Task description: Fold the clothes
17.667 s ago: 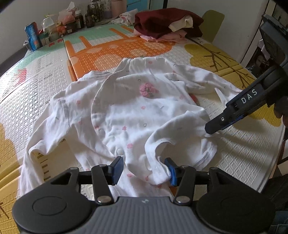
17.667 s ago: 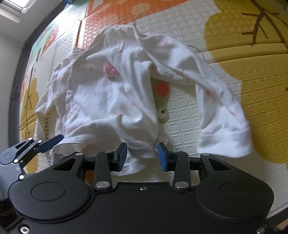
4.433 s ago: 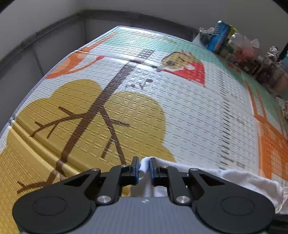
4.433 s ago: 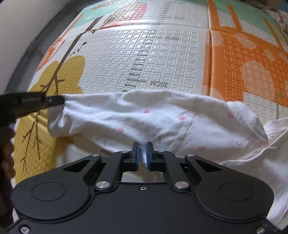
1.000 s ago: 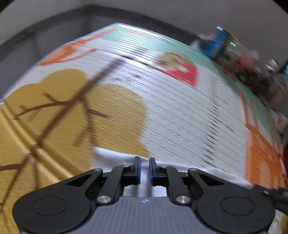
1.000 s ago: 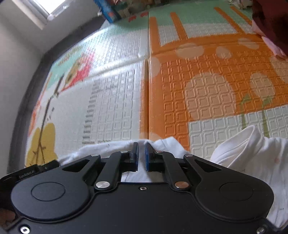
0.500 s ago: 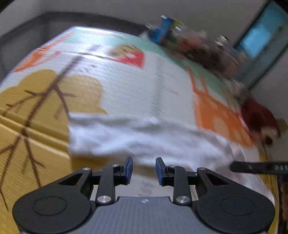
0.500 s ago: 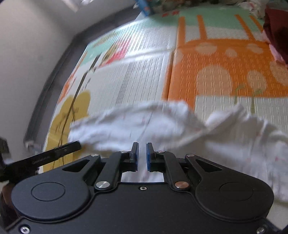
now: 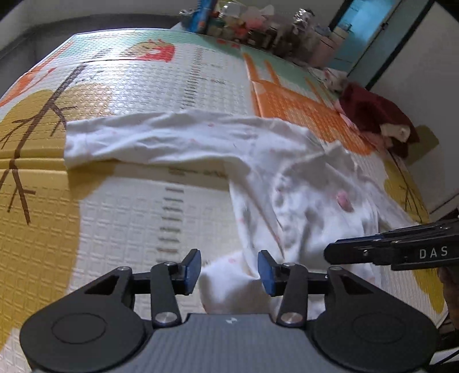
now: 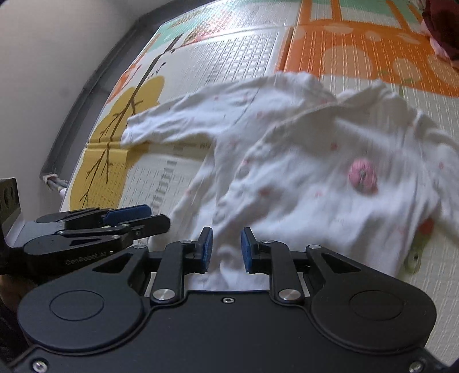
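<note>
Only left-wrist view shows maroon pile; both grippers' jaws just opening, apart, white garment loose btwn them.

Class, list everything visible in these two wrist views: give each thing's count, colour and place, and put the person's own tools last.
baby garment: one, white with small pink dots and a pink flower patch, spread on the mat, one sleeve stretched toward the yellow tree print
play mat: one, embossed, white, orange, yellow and green panels, covering the whole surface
clothes pile: one, dark red with pink and cream pieces, far right side of the mat
clutter of bottles and boxes: several, mixed colours, far edge of the mat; blurred
left gripper: one, black with blue pads, jaws have just been opening, garment hem between them but not pinched
right gripper: one, black with blue pads, jaws have just been opening, cloth loose between them
</note>
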Demonstrator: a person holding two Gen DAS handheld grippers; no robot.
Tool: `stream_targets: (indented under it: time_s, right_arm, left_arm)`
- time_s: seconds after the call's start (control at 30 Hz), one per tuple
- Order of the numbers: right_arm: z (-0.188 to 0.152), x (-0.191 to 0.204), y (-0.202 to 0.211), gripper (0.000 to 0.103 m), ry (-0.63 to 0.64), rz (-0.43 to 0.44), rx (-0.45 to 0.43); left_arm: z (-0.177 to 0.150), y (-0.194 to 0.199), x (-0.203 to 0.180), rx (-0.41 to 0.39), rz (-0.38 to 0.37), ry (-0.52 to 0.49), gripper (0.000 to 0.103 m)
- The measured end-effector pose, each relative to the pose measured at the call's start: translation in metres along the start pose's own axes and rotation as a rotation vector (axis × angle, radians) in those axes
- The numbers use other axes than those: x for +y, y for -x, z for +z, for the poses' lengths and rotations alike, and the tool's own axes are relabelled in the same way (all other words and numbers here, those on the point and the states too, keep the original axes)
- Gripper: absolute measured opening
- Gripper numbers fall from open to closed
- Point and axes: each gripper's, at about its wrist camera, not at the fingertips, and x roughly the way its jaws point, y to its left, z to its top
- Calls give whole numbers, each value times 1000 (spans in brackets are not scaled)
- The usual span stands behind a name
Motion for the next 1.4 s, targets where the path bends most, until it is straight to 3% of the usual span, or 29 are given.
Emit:
stream_targets:
  time_s: [0.27, 0.4, 0.5, 0.57, 0.63, 0.73, 1.1, 1.4]
  right_arm:
    - [-30, -5, 5, 21, -39, 3, 15]
    - [-40, -9, 8, 21, -60, 1, 19]
    - [-45, -10, 10, 21, -63, 2, 18]
    - [-48, -10, 11, 21, -64, 2, 21]
    - [-52, -10, 11, 21, -66, 1, 26]
    - [-56, -11, 11, 21, -68, 4, 36]
    - [-67, -1, 7, 21, 0, 76, 93]
    - [-64, 14, -6, 21, 42, 123, 112]
  left_arm:
    - [-17, 5, -25, 0, -13, -80, 52]
    - [-19, 0, -33, 14, 18, -99, 53]
    - [-19, -4, -36, 29, 33, -114, 49]
    - [-19, -8, -37, 49, 44, -112, 40]
    - [-18, -11, -35, 69, 45, -91, 16]
    - [-16, -14, -30, 98, 44, -52, 9]
    - [14, -4, -24, 72, -72, 98, 6]
    - [51, -24, -21, 66, -165, 277, 6]
